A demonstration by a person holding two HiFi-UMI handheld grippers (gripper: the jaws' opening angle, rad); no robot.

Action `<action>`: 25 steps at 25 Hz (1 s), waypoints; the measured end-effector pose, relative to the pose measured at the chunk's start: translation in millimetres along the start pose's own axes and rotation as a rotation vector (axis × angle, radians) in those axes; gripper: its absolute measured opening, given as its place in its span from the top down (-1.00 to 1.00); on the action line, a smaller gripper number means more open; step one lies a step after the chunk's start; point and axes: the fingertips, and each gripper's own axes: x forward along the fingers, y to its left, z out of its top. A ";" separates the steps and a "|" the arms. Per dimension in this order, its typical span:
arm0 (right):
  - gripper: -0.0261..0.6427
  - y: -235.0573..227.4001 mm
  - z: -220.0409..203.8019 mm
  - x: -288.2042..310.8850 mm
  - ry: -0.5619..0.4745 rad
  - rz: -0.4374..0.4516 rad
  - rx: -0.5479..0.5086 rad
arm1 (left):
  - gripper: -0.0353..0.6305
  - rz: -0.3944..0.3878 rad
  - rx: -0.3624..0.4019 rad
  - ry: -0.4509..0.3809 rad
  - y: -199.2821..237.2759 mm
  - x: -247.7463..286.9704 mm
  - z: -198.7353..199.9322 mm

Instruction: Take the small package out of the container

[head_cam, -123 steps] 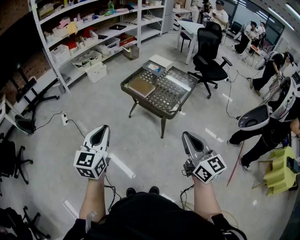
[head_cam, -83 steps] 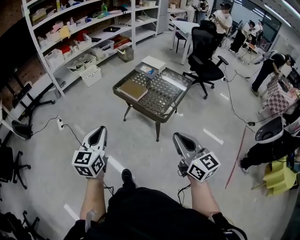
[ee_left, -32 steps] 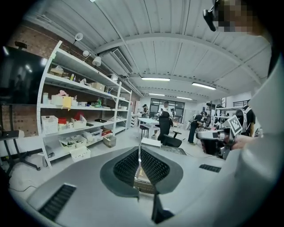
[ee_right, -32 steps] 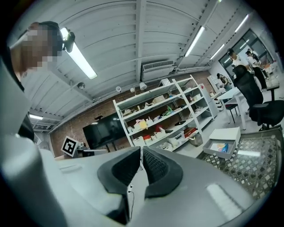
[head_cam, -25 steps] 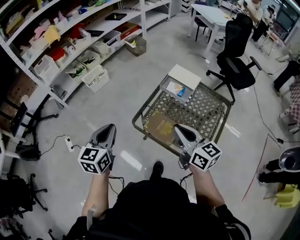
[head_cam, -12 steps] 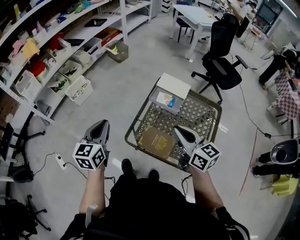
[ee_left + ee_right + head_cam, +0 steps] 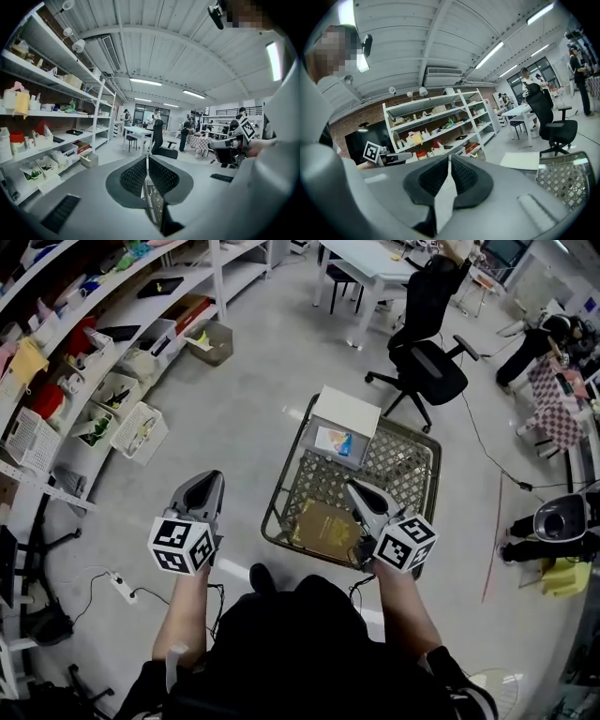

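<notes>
Approach stage, by judgement; nothing is grasped yet.

Head view: small package (image 7: 336,441) lies inside the container (image 7: 365,442) at the mesh table's (image 7: 409,461) far end. The right gripper (image 7: 355,487) is over the near end, and the left gripper (image 7: 208,477) is over the floor.

Left gripper view: jaws together, empty.

Right gripper view: jaws together, empty.

Reach, grasp and lift are not yet done.

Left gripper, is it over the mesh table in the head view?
No, the left gripper is over floor, beside the table.

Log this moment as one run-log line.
stage: at mesh table | left gripper: shut, empty | right gripper: shut, empty | small package: in container, untouched
</notes>
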 end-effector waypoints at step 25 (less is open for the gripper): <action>0.59 -148.6 -32.7 17.5 0.059 -0.201 0.179 | 0.83 -0.245 0.066 0.139 -67.2 167.2 14.9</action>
